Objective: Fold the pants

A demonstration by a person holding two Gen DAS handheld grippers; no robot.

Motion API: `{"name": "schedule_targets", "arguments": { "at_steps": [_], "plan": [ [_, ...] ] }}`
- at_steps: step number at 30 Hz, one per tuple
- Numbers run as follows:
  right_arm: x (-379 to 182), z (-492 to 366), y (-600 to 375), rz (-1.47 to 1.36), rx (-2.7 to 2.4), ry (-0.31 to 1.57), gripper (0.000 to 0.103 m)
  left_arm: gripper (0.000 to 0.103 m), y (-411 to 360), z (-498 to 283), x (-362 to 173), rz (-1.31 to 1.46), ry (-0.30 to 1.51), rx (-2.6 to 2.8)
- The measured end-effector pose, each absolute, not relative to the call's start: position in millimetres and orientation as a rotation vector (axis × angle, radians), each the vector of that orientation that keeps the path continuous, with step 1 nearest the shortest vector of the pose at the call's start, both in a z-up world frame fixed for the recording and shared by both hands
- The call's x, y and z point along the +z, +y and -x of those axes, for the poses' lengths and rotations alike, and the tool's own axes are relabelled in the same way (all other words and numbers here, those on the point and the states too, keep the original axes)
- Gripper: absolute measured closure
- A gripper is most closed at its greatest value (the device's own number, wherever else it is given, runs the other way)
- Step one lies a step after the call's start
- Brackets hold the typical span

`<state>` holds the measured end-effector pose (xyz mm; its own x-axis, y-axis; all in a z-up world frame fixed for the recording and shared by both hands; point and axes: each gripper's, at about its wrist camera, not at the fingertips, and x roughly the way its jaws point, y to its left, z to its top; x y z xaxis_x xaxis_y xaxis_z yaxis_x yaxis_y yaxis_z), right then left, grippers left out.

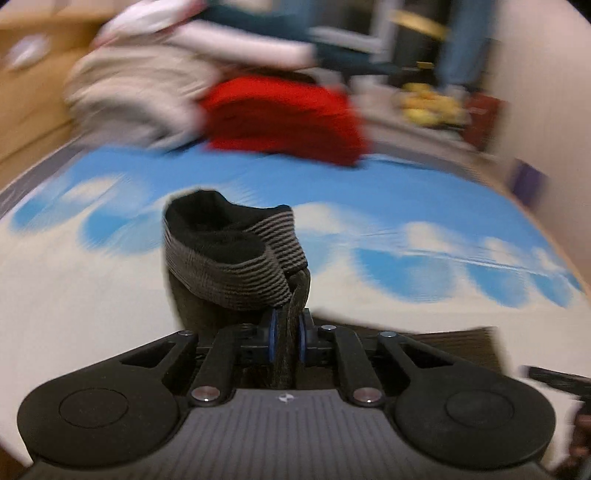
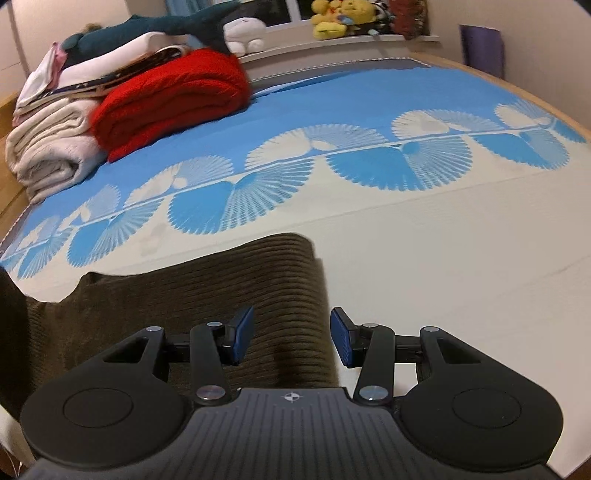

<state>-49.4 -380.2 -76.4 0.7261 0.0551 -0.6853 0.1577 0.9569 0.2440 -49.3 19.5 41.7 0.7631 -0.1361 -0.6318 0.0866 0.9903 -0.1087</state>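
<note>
One pair of brown corduroy pants (image 2: 207,314); one red knitted blanket (image 2: 173,99); one beige folded blanket (image 2: 51,158); one plush shark (image 2: 173,26); one white plush toy (image 2: 243,33); two grippers: left (image 1: 287,334), right (image 2: 291,339).

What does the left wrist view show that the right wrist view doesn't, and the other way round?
Left only: the left gripper shut on the pants, with their striped waistband lifted. Right only: the right gripper open over the flat brown pants, pads clear of the cloth; a purple mat. Both: the blue-and-white bedspread, red blanket, beige pile and yellow plush toys.
</note>
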Motion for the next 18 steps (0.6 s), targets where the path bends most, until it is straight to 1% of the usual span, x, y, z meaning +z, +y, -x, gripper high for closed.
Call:
{"name": "schedule_targets", "arguments": {
  "at_steps": [1,3,5,7,8,9,10,11,12,13,14,16,17,18],
  "plan": [
    [-76.5,49.7,-382.7,-0.286,-0.070,0.758,0.056,0.097,-11.3,51.9,50.7,0.053,0.676,-0.177],
    [-77.2,51.5,-390.6,-0.285,-0.090,0.752,0.056,0.098,-80.9,62.4,61.9,-0.003,0.651,-0.290],
    [-77.7,55.2,-404.4,-0.325,-0.118,0.738,0.056,0.098,-151.2,79.7,55.4,-0.075,0.657,-0.402],
    [-78.9,59.2,-423.0,-0.379,-0.160,0.723,0.056,0.095,-214.2,98.0,27.5,-0.180,0.692,-0.499],
    [-80.1,61.7,-433.6,-0.423,-0.181,0.717,0.056,0.090,-239.8,105.3,5.7,-0.220,0.730,-0.532],
    [-82.0,64.2,-445.5,-0.475,-0.201,0.711,0.056,0.088,-257.5,111.2,-13.9,-0.248,0.782,-0.574],
    [-84.1,66.5,-454.8,-0.518,-0.216,0.708,0.056,0.084,-274.0,116.5,-35.1,-0.287,0.860,-0.627],
    [-86.9,69.0,-465.0,-0.566,-0.232,0.706,0.055,0.084,-280.0,121.7,-46.2,-0.305,0.900,-0.645],
    [-89.3,71.2,-472.0,-0.601,-0.239,0.706,0.055,0.083,-276.1,124.5,-49.9,-0.293,0.895,-0.649],
    [-91.4,73.1,-477.0,-0.631,-0.236,0.707,0.055,0.073,-268.2,127.1,-49.1,-0.269,0.874,-0.655],
    [-93.4,74.8,-480.7,-0.657,-0.222,0.709,0.055,0.060,-253.5,126.8,-45.2,-0.240,0.846,-0.658],
    [-97.4,75.4,-483.0,-0.691,-0.160,0.725,0.053,0.058,-220.7,121.1,-37.7,-0.203,0.797,-0.612],
    [-99.8,74.2,-481.6,-0.697,-0.122,0.742,0.048,0.058,-204.4,114.6,-34.6,-0.194,0.787,-0.574],
    [-102.4,71.9,-479.0,-0.701,-0.080,0.762,0.045,0.058,-187.6,108.1,-34.4,-0.184,0.785,-0.532]
  ]
}}
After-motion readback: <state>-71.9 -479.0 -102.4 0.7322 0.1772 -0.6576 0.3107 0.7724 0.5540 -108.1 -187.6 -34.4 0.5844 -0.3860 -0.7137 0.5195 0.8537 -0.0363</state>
